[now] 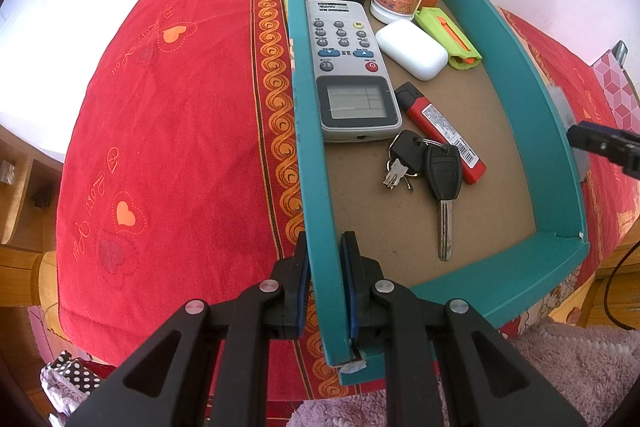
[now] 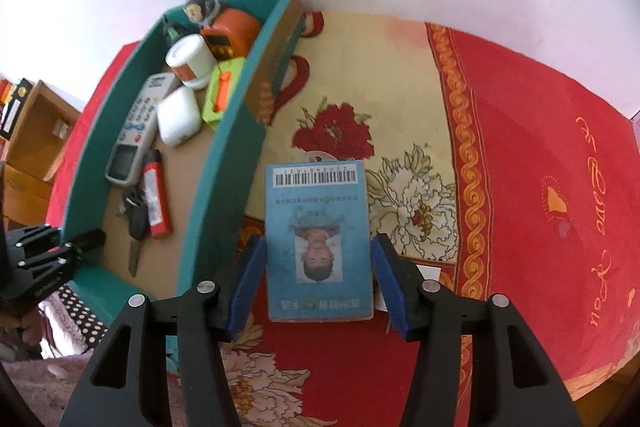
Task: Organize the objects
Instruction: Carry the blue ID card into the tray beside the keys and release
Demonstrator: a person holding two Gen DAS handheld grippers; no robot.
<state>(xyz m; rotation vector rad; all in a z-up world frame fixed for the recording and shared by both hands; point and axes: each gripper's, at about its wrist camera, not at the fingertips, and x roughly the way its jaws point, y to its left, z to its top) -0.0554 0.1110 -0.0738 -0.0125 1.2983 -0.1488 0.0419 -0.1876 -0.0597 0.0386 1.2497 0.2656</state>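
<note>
While the left gripper (image 1: 325,281) pinches the near end of the teal box's (image 1: 310,131) left wall, the right gripper (image 2: 318,283) straddles the ID card (image 2: 320,241), jaws apart, card lying flat on the cloth (image 2: 532,155) just outside the box's right wall.

Judgement: card is the last loose item. To do it well: pads (image 2: 248,285) down to cloth level, close on the long edges, lift an edge before carrying, clear the wall, drop on bare floor near the keys (image 1: 424,167); left keeps the box steady. Left view shows the box contents sharply (remote (image 1: 348,67), lighter (image 1: 440,131), white case (image 1: 412,49)) and the wall clamp, but no card. Right view alone shows the card and the open jaws; contents there are blurred.
</note>
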